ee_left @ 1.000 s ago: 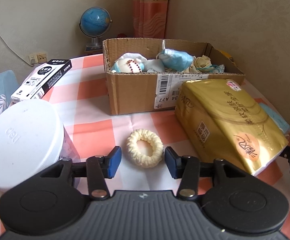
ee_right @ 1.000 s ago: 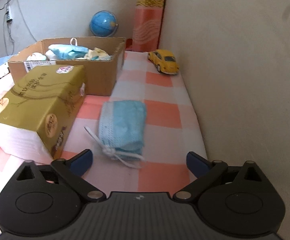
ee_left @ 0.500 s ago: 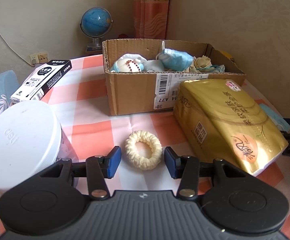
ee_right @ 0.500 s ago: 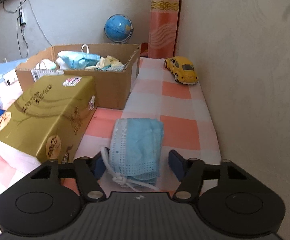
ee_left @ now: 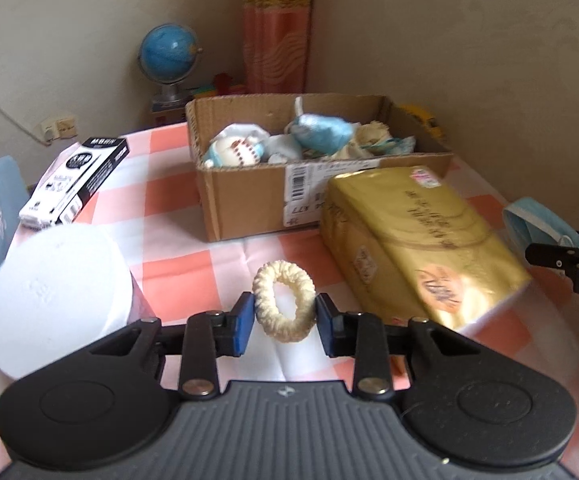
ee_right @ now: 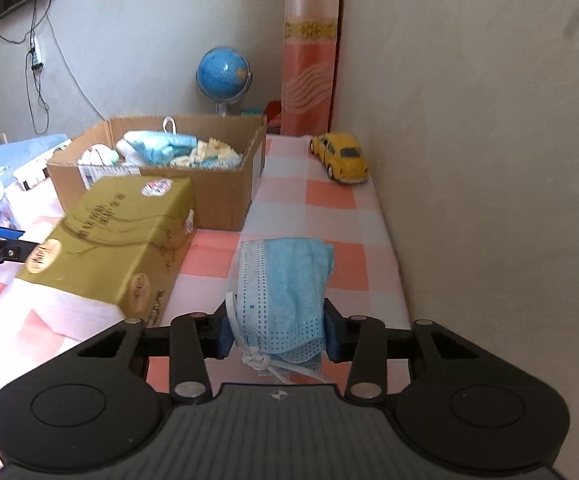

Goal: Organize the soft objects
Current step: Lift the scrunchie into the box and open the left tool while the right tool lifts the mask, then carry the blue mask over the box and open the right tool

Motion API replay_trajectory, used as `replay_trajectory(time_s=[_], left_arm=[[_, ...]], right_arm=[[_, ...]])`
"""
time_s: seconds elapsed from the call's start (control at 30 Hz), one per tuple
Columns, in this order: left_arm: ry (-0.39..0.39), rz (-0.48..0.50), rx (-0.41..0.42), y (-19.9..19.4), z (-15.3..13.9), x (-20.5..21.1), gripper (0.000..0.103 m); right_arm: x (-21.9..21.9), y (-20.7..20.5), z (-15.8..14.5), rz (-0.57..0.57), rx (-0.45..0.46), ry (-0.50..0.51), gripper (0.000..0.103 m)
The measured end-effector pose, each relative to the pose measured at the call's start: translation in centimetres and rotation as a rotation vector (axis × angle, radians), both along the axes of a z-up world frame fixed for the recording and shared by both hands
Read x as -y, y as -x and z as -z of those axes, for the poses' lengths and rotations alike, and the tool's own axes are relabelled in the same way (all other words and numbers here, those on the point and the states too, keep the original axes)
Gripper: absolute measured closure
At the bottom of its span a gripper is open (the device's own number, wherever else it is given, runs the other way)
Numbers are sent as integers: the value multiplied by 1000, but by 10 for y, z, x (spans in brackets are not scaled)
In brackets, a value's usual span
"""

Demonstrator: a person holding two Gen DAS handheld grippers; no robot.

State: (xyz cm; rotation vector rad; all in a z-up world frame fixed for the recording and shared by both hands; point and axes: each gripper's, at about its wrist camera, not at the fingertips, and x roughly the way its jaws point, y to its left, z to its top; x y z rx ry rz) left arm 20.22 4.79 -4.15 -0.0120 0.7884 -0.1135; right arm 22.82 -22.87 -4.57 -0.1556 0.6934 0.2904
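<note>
Both grippers grip soft things in front of the cardboard box.

The left gripper [ee_left: 284, 322] has its jaws closing on a cream hair tie [ee_left: 284, 306], pads pressing both its sides, just above the checked counter [ee_left: 177, 280]. The right gripper [ee_right: 276, 332] has its jaws shut on a folded blue face mask [ee_right: 285, 292]. The box [ee_left: 245, 196], at 12 o'clock from the hair tie, holds masks and other soft items; a gold tissue pack [ee_left: 421, 248] lies at 2 o'clock.
</note>
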Motion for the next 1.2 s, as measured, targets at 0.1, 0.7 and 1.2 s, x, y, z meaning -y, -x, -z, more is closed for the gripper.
replay_trajectory(time_s=[0.1,0.7,1.2], left_arm=[[3,46,-2,6,-15,-1,71],[-79,87,137,-71,-78,8,70],[-101,95,185,-34,-71,13,4]], right_arm=[[2,16,-12,0,21,-13,56],[0,45,-29,-22,52,-43,56],[-9,45,-31,-39,49,-26,56]])
